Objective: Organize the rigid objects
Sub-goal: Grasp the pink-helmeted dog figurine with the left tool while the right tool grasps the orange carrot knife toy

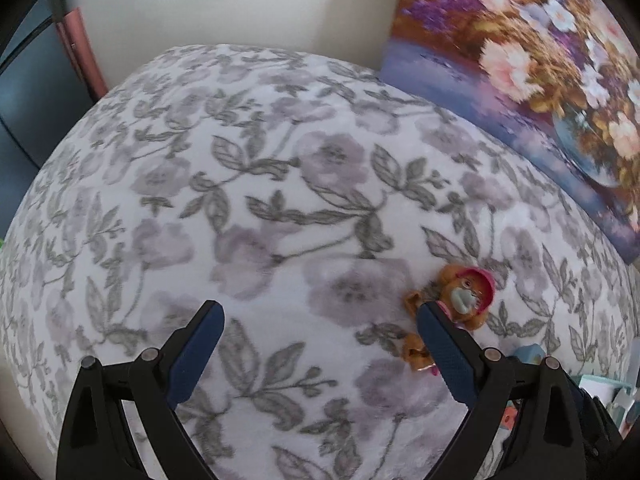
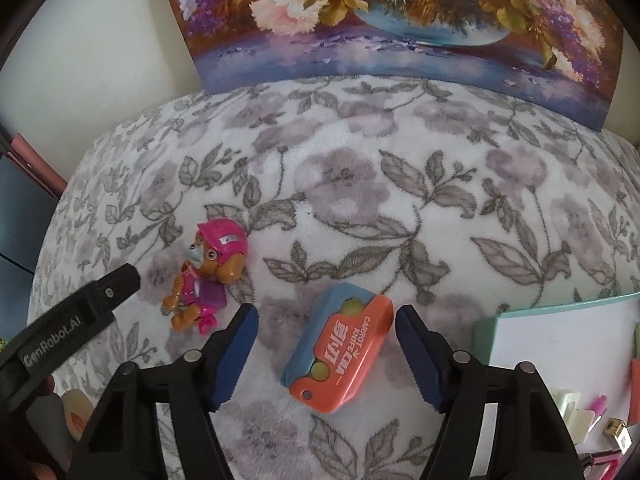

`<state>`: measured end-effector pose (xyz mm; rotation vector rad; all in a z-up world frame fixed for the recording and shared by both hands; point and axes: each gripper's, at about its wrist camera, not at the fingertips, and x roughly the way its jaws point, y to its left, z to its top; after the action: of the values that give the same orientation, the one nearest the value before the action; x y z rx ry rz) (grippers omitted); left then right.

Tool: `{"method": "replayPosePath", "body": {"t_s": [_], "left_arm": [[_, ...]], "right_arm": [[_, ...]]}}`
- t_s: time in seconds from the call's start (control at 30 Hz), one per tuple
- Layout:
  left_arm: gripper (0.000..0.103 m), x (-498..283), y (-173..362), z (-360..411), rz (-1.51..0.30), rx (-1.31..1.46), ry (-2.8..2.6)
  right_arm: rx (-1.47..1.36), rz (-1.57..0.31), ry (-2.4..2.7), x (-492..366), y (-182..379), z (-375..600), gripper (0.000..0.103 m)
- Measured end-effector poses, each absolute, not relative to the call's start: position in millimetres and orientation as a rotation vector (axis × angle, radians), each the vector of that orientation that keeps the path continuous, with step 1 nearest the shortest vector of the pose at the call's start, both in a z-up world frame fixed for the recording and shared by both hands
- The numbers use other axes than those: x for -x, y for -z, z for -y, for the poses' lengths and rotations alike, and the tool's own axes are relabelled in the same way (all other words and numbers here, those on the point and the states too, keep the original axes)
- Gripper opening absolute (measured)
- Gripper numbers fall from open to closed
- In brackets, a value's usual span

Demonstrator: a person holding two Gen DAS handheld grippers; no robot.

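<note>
Your right gripper (image 2: 326, 346) brackets the toy knife (image 2: 337, 347) mid-blanket (image 2: 360, 200), pads apart, not gripping; its long axis runs diagonally. Left gripper (image 1: 320, 322) gapes empty beside the pup (image 1: 460, 300).

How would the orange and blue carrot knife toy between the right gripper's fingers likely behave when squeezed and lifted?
The carrot knife toy looks like a hard plastic shell, so probably stiff and light. Its glossy, rounded sides might slip against the right gripper, whose pads stand clear of it. It lies flat on the plush floral blanket, so rolling seems unlikely.
</note>
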<state>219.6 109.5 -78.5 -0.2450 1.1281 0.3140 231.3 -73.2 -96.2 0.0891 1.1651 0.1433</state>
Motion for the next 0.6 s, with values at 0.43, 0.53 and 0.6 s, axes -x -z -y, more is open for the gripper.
{"method": "replayPosePath", "body": {"t_s": [0.43, 0.53, 0.6], "left_arm": [[0.097, -224, 85, -89, -1.123, 0.290, -0.183], [0.097, -228, 92, -83, -1.133, 0.277, -0.177], [0.097, -230, 97, -79, -1.142, 0.273, -0.161]], "right_arm": [[-0.059, -1.181, -0.113, -230, 109, 73, 0.068], [-0.055, -1.181, -0.107, -229, 109, 74, 0.063], [-0.059, -1.181, -0.107, -228, 108, 77, 0.058]]}}
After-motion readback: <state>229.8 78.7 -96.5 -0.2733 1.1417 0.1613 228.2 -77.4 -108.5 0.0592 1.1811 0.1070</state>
